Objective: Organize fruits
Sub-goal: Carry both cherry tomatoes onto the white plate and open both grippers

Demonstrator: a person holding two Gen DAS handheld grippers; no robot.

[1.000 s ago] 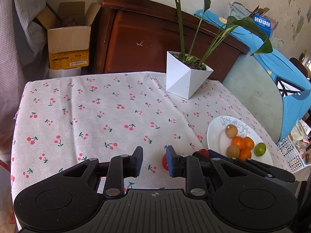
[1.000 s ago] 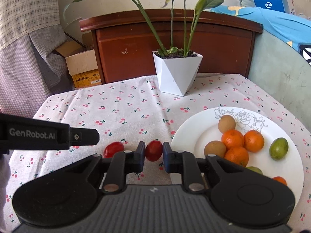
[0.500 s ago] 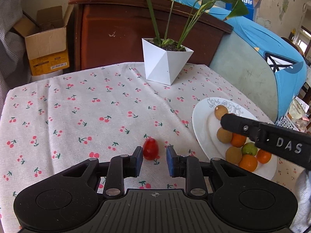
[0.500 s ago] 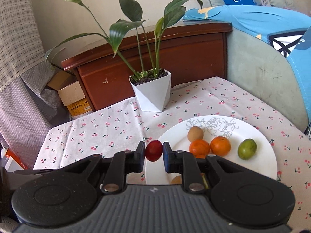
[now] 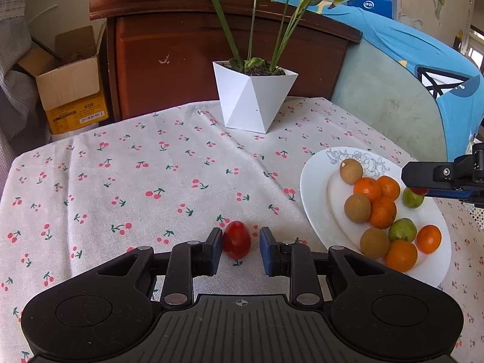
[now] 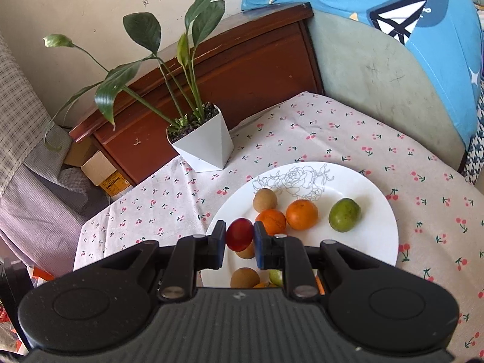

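Small red oval fruit (image 5: 237, 240) lies on cherry-print tablecloth (image 5: 127, 181), lower centre of frame, between spread fingers of left gripper (image 5: 237, 251), jaws released, left pad near-touching. Second red fruit (image 6: 239, 234) clenched in right gripper (image 6: 239, 243), above white round plate (image 6: 375, 208) of oranges, green and brown fruits, frame centre. White faceted planter (image 5: 254, 99) upper centre.
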